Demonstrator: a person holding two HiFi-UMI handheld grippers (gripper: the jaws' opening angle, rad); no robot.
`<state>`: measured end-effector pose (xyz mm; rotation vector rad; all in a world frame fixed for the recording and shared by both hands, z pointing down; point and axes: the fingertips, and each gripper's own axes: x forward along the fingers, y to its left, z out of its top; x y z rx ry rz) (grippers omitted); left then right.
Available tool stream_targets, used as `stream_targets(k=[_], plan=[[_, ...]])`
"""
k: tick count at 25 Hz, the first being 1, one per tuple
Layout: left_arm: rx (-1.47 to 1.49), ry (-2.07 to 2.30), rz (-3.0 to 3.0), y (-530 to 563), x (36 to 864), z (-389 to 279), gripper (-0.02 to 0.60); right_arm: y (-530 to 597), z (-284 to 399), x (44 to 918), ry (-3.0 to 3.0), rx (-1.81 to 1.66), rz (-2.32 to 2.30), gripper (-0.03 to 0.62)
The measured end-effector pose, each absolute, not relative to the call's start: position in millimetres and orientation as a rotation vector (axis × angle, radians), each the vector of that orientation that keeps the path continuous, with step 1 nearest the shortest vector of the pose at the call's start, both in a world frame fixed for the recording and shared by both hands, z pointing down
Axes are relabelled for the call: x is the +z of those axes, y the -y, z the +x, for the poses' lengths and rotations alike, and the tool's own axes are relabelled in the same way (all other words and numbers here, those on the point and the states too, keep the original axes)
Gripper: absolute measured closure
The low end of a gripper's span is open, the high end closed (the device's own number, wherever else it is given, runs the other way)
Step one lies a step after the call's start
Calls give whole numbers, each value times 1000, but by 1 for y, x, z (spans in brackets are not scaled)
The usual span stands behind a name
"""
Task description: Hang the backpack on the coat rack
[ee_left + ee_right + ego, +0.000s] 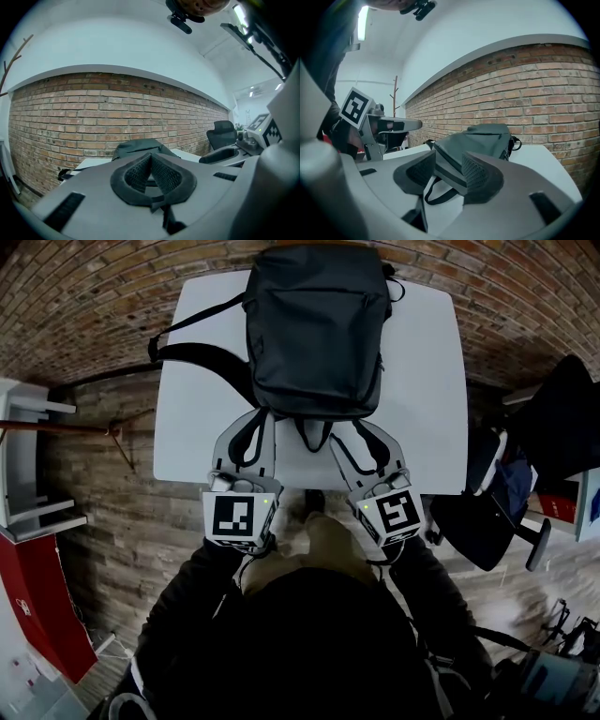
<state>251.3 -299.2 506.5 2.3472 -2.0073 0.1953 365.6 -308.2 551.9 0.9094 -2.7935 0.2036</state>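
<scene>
Risks:
- Right tool (pixel 359 439) may bite only loose fabric or thin loop (pixel 316 435); backpack (pixel 317 329) could slip out on lift.
- Strap (pixel 202 357) hangs off tabletop (pixel 187 390) left edge, so may snag.
- One-point hold would let bag swing and miss rack (pixel 395 96), well apart at far left.

Tools:
- Left tool (pixel 261 420) fully closed, empty.
- Right tool wide open, backpack's near edge framed between jaws, nothing gripped.

Backpack: dark grey, soft, lying flat mid-tabletop, loop toward near edge.
</scene>
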Motion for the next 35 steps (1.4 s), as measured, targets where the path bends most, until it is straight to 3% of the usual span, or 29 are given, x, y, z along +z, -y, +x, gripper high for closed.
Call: stream_targets(k=[11, 22, 30, 35], plan=[[199, 2039, 2342, 313, 545, 241, 572, 325, 351, 599, 2727, -179, 775, 424], [216, 2071, 2305, 324, 548, 228, 572, 341, 331, 644, 2547, -352, 576, 428], [238, 2071, 2289, 329, 560, 224, 572, 346, 326, 643, 2543, -385, 584, 533], [232, 2074, 2297, 324, 548, 225, 572, 343, 326, 617, 2563, -367, 616, 553]])
